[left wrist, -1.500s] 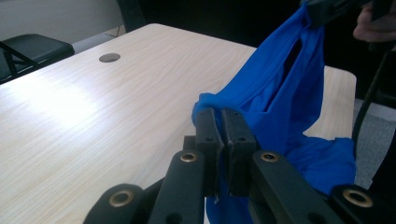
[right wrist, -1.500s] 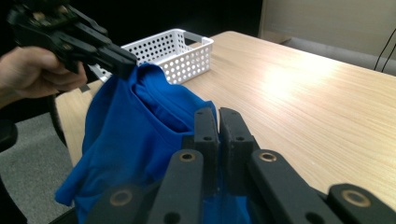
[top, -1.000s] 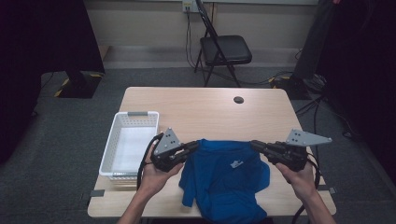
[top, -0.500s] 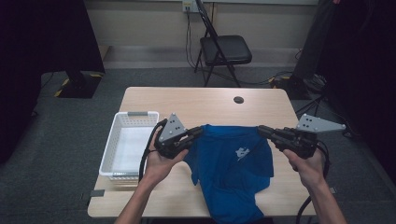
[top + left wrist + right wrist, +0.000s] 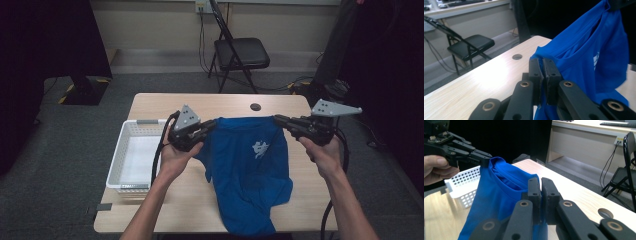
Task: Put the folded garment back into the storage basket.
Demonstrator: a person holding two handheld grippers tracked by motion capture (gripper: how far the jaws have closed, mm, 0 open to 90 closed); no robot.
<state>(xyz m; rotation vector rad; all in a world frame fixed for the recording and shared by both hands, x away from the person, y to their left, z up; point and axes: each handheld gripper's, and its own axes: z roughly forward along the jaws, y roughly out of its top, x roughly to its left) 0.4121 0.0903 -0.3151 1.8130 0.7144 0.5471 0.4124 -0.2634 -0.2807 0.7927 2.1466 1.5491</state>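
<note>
Both grippers have been raised and drawn apart; the blue shirt (image 5: 248, 172) is pinched at its shoulders by the left gripper (image 5: 212, 125) and right gripper (image 5: 278, 120), hanging onto the table (image 5: 160, 102), forearms angled outward.

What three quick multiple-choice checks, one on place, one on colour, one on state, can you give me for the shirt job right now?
1. Where is the white basket?
A. at the table's left edge, beside the left gripper
B. on the chair
C. under the shirt

2. What colour is the shirt?
A. red
B. blue
C. grey

3. How is the shirt held?
A. lying flat, untouched
B. by one gripper
C. pinched at its top corners by both grippers, lower part draped on the table

Answers:
1 A, the high view shows the basket left of the shirt.
2 B, blue in all views.
3 C, the right gripper and the left are both shut on the top edge.
</note>
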